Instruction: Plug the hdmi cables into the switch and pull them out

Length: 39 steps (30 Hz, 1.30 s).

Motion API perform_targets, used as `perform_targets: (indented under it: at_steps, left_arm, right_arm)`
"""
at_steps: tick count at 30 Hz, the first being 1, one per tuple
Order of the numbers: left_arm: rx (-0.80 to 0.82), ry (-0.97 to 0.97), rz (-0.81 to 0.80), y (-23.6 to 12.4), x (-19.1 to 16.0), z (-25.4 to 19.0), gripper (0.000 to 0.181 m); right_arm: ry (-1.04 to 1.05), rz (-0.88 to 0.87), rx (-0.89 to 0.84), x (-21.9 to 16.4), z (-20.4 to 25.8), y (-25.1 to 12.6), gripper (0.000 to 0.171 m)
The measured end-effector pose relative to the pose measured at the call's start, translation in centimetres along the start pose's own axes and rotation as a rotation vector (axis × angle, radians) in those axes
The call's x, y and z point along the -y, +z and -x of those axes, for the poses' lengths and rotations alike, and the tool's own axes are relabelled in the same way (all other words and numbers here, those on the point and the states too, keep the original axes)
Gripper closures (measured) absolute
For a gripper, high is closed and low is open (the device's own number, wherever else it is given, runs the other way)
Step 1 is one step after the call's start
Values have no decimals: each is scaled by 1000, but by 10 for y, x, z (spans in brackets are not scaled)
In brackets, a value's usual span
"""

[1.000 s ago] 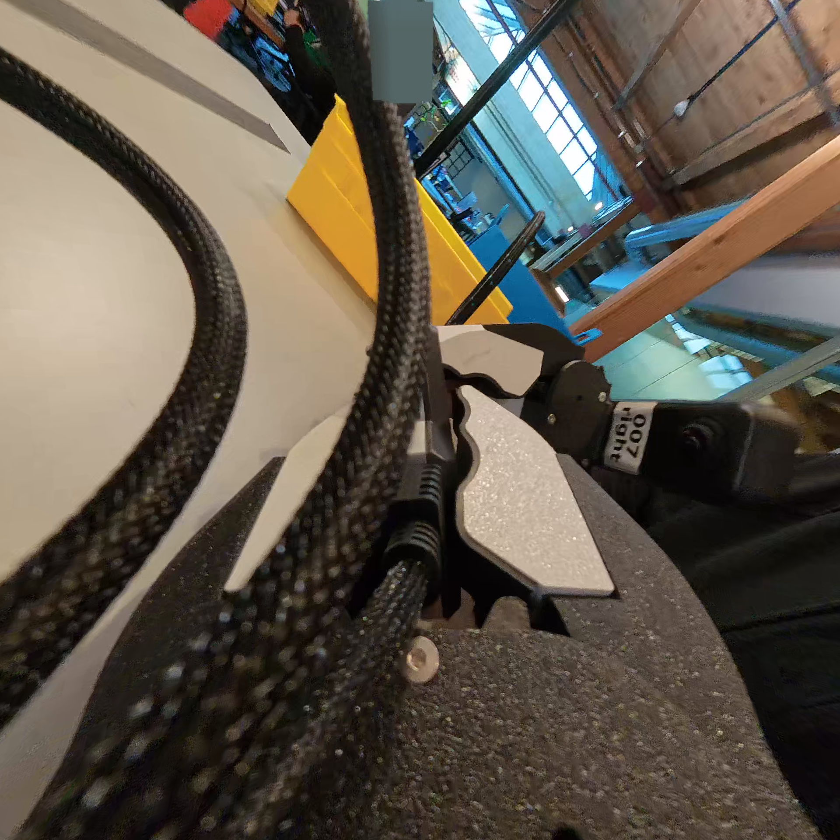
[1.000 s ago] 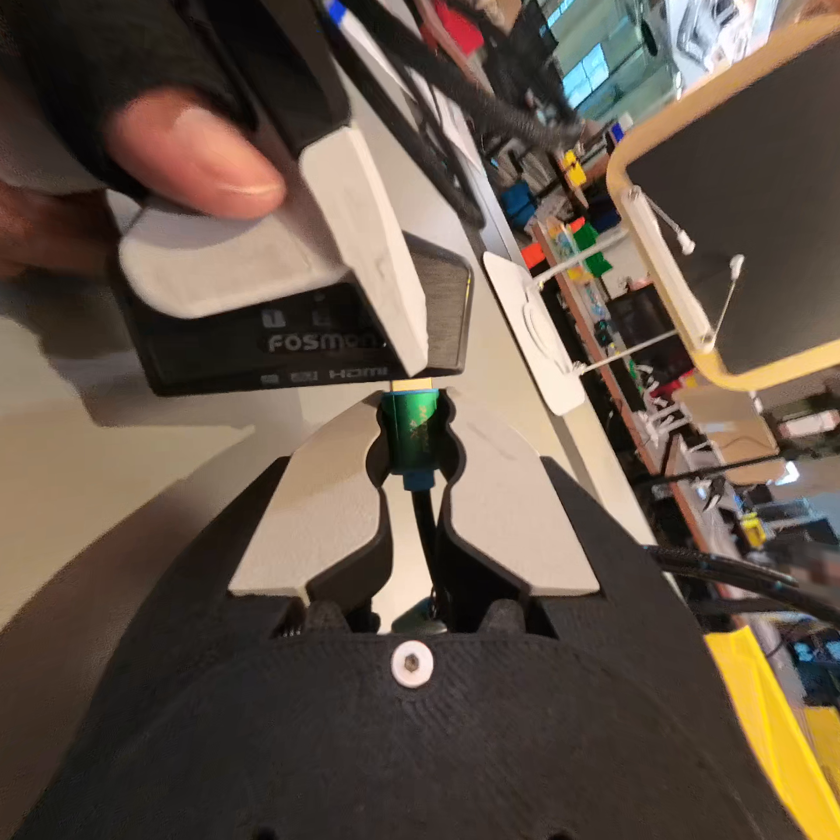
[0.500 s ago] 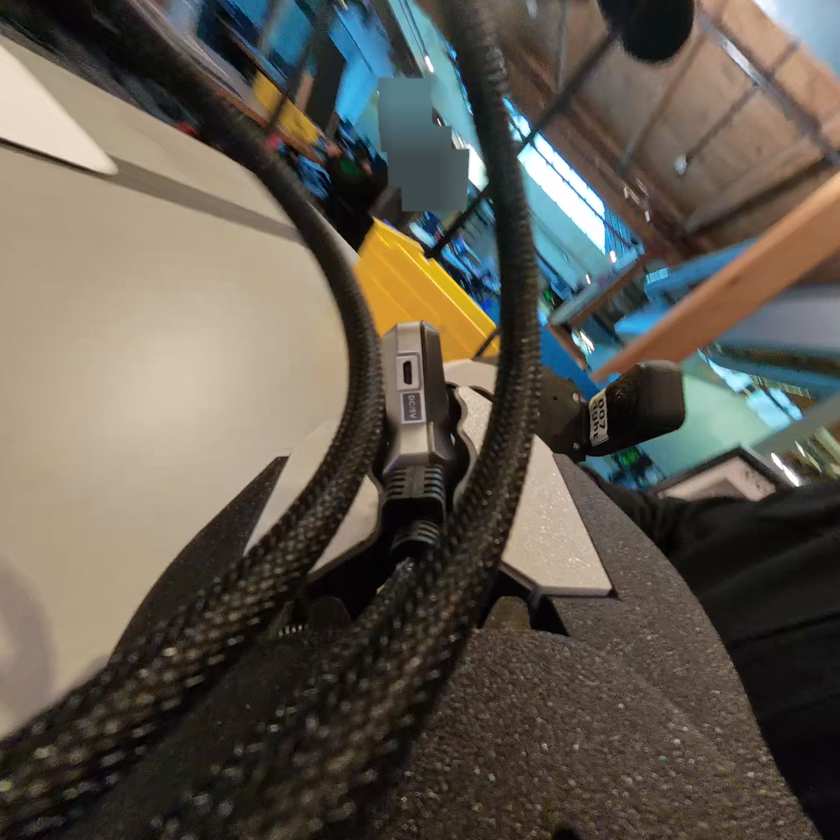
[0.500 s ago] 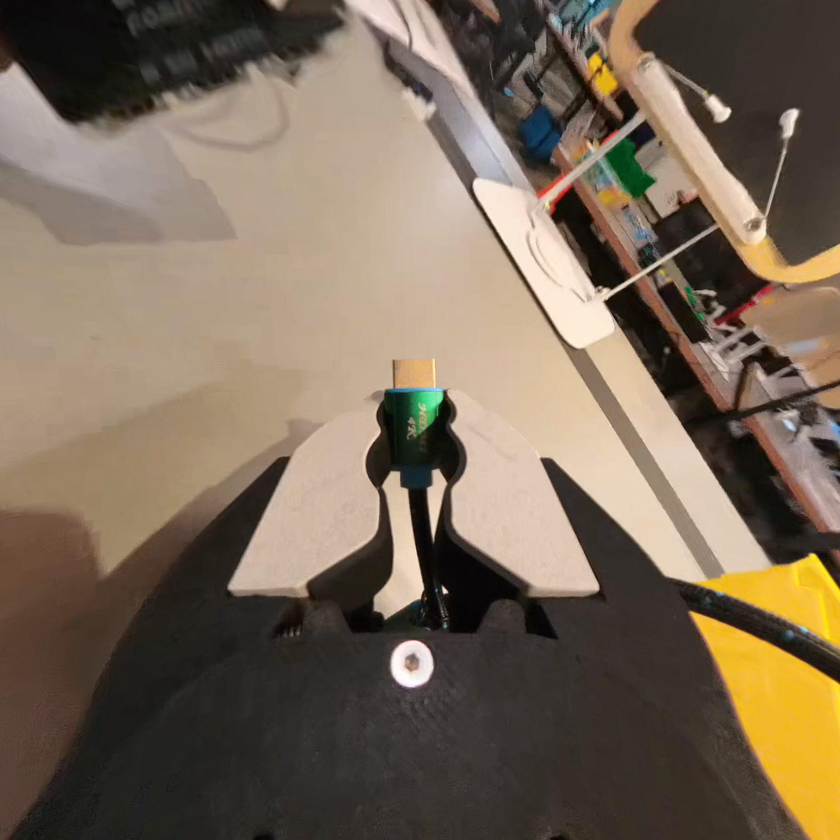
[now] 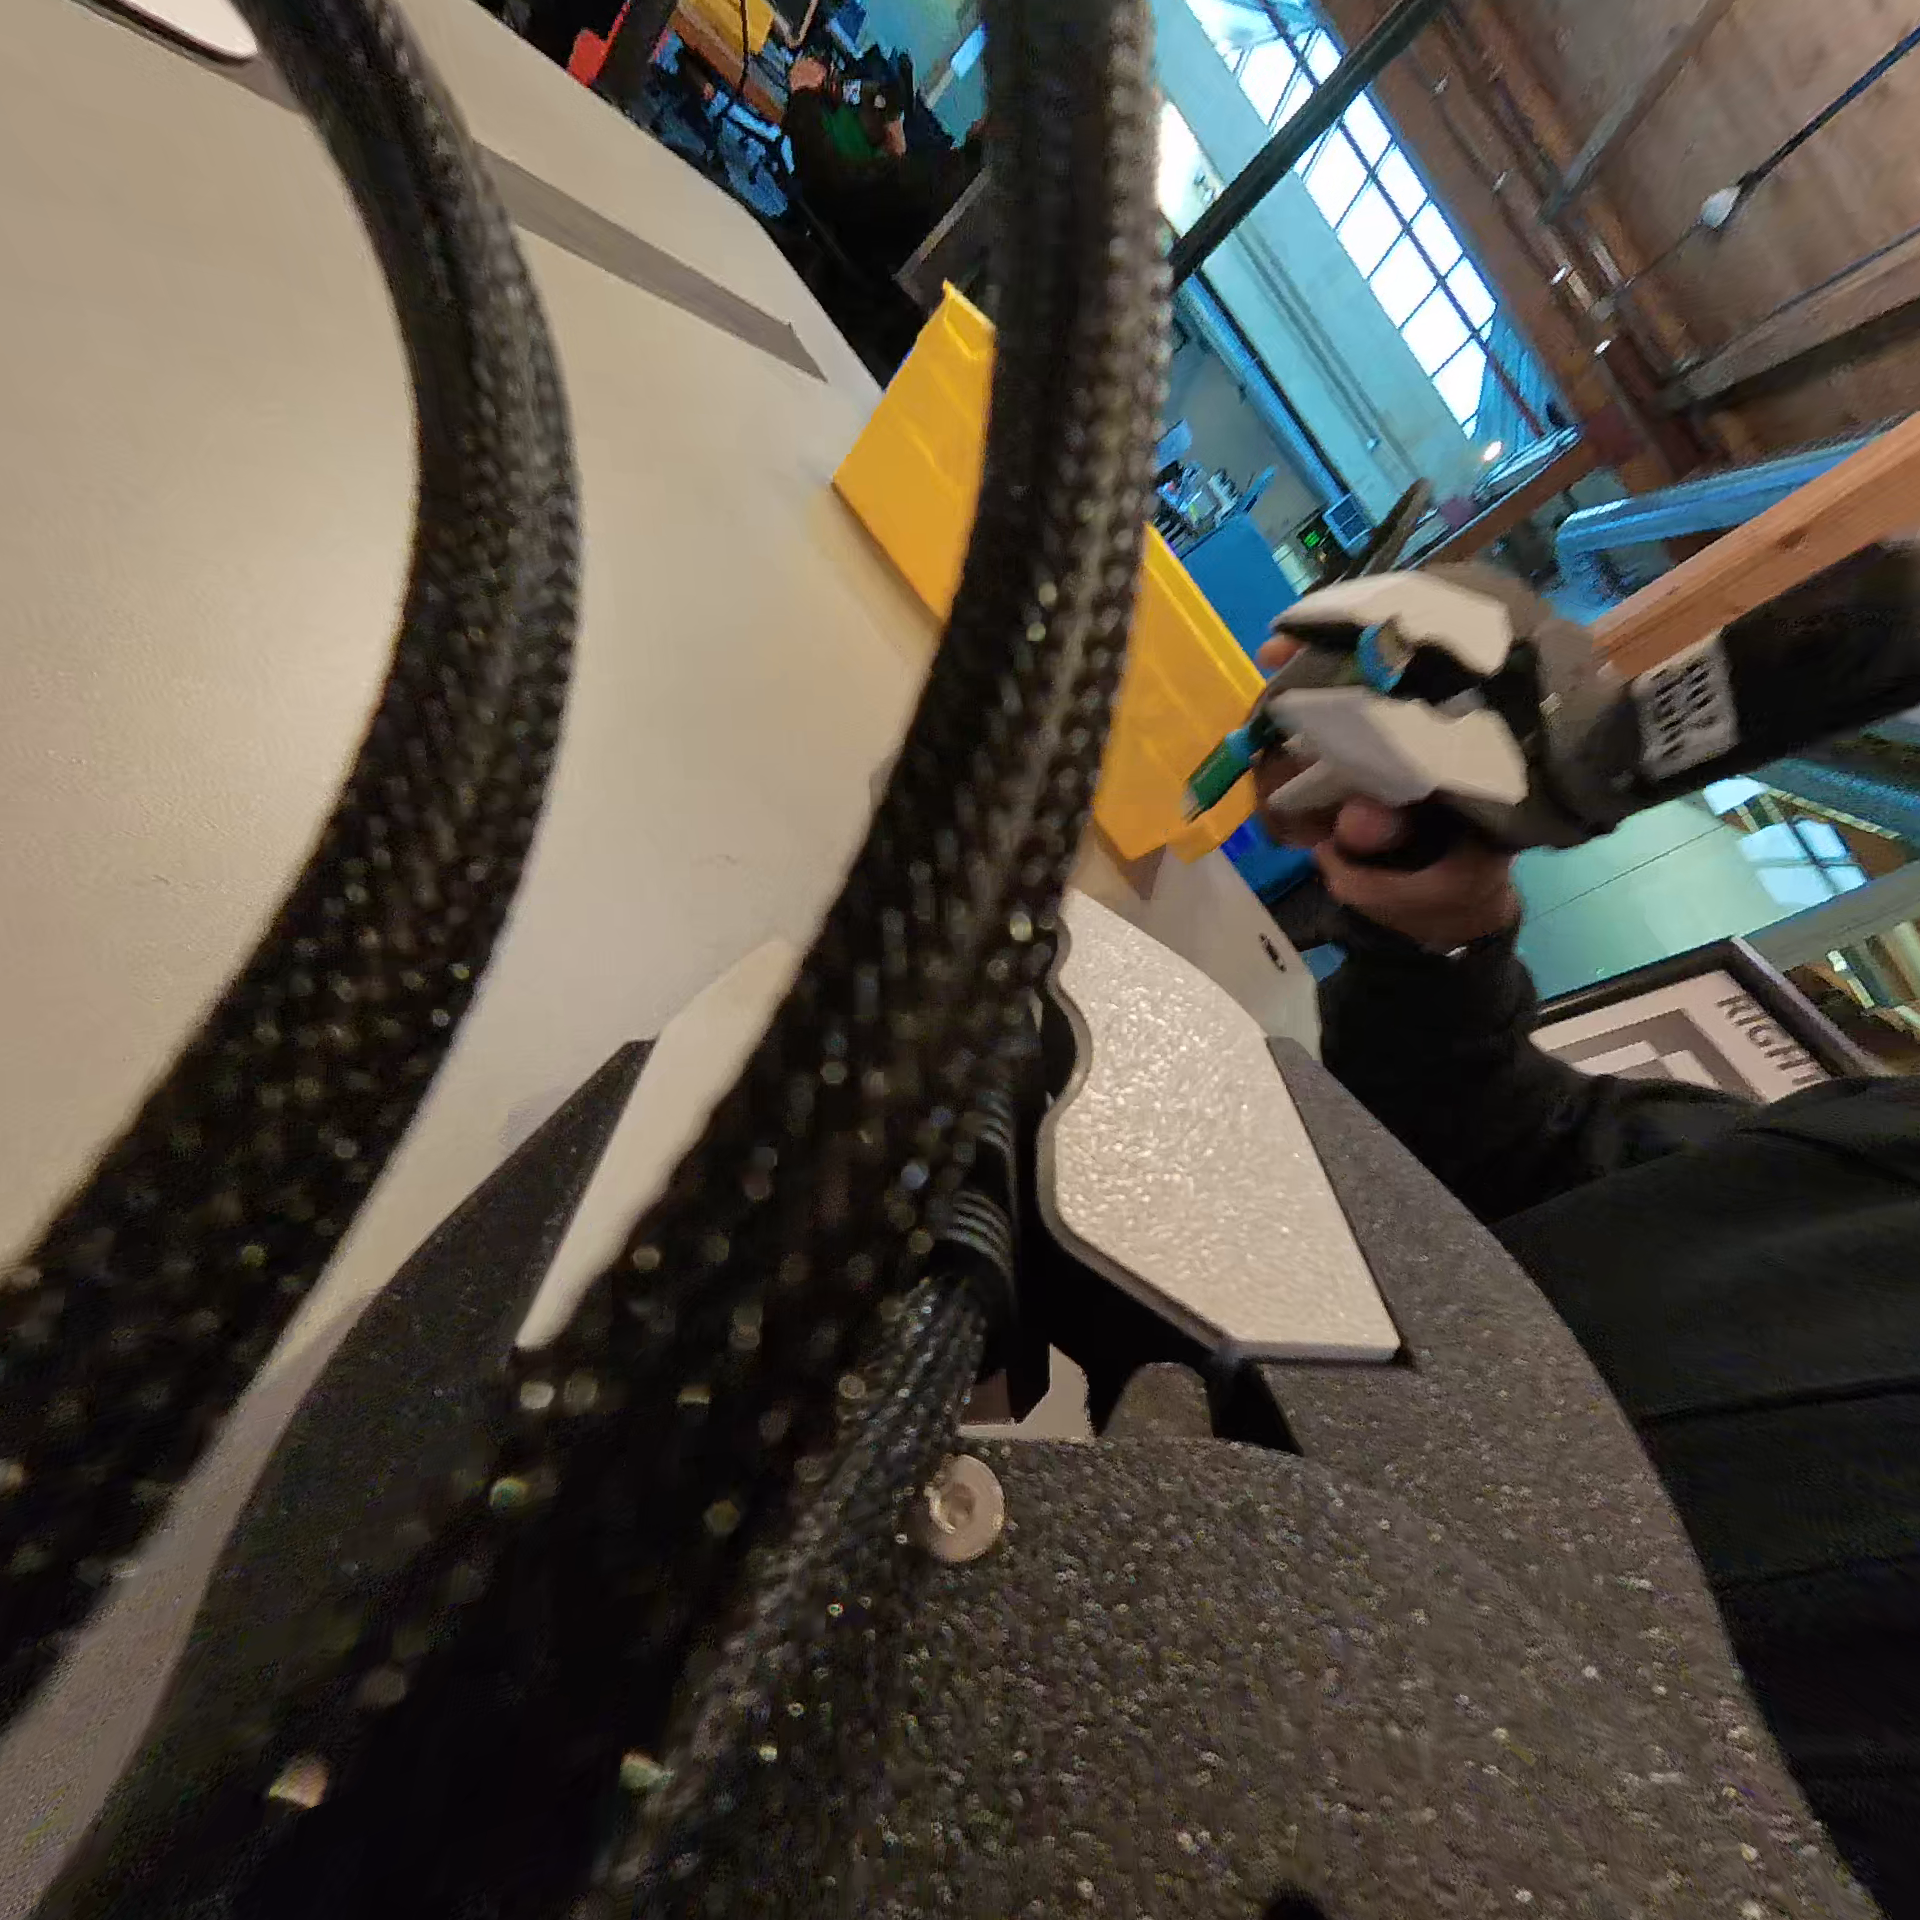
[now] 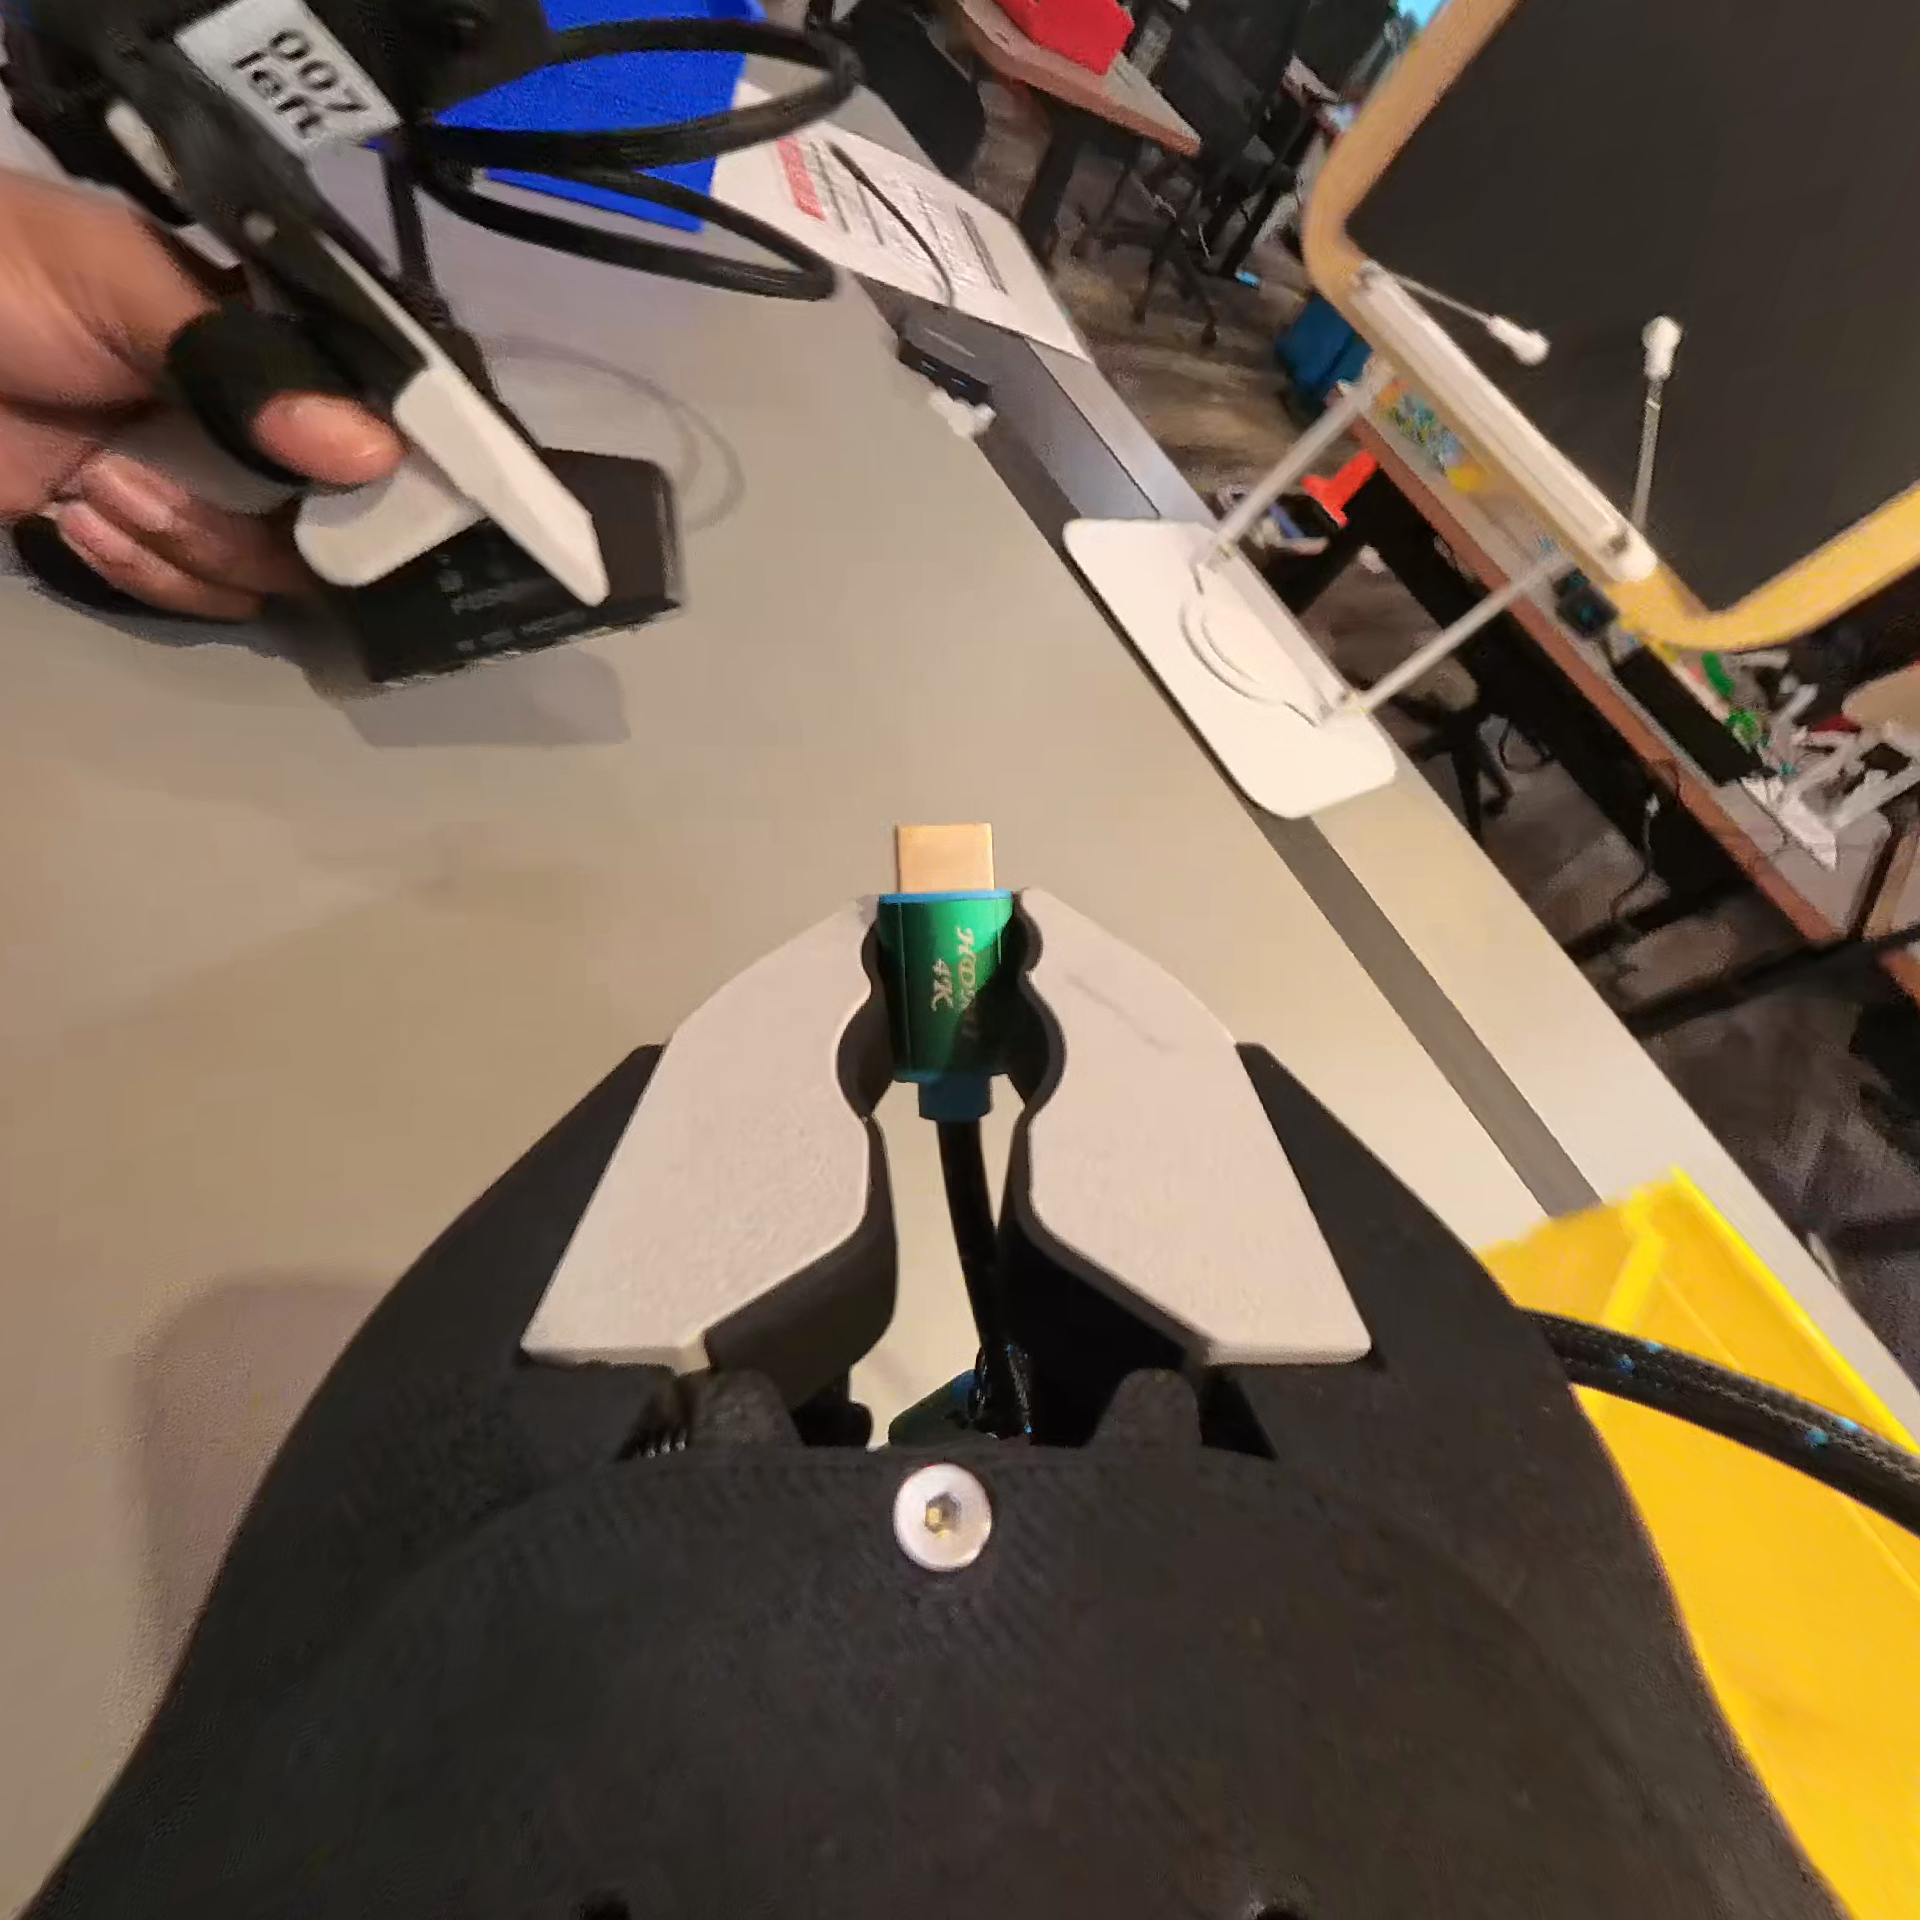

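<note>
The grey worktop (image 6: 312, 935) fills most of my right-hand view, its far edge running diagonally down to the yellow bin (image 6: 1714, 1558) at the right. A white stand base (image 6: 1226, 644) sits on that far edge. Thick black braided cables (image 5: 499, 623) loop right in front of my left camera, hiding much of the left gripper (image 5: 997, 1039). From my right-hand view I can see that gripper's pale fingers (image 6: 499, 488) pinching the black switch (image 6: 520, 603), which is near the worktop's far-left area; whether it is touching the surface or just above it I cannot tell. My left hand (image 6: 135, 416) is wrapped round the handle behind it. My right gripper (image 6: 943, 914) is pressed shut on the green HDMI plug (image 6: 940, 987), whose gold tip juts out past the fingertips, pointing across the worktop, well apart from the switch. Its black cable (image 6: 971, 1226) runs back between my fingers.
</note>
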<state>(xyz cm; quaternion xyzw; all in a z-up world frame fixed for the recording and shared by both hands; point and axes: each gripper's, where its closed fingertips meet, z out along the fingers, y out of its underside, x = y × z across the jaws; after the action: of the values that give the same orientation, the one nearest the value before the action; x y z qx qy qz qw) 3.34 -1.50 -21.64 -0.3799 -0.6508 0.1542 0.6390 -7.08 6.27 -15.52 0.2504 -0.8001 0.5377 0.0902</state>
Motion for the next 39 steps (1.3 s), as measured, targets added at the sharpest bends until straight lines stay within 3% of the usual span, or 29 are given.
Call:
perform_targets:
  at_steps: [4,8,12,17,20,24,33,35,39]
  left_arm:
    - [13,9,29,1,-7,-2,152]
    - [-16,-24,16,0,-7,-6,152]
    - [-23,-23,22,1,-9,-9,152]
    - [-7,-1,45,4,-14,-8,152]
    - [-7,1,46,4,-14,-8,151]
    - [-24,6,74,6,-18,-12,152]
    - [-174,-39,137,22,-36,-43,152]
    - [-197,-63,126,23,-35,-47,152]
    - [-224,-96,116,25,-36,-51,152]
  right_arm:
    - [120,96,-75,-14,-56,-57,153]
    - [339,226,-109,-73,-110,-97,153]
    - [496,316,-86,-138,-129,-105,152]
    - [518,332,-83,-156,-130,-104,137]
    - [452,320,-109,-143,-133,-107,128]
    - [325,305,-103,-112,-119,-106,129]
    - [99,163,99,-19,-5,-51,130]
    - [58,104,147,-7,30,-28,120]
    - [-47,7,148,4,84,22,84]
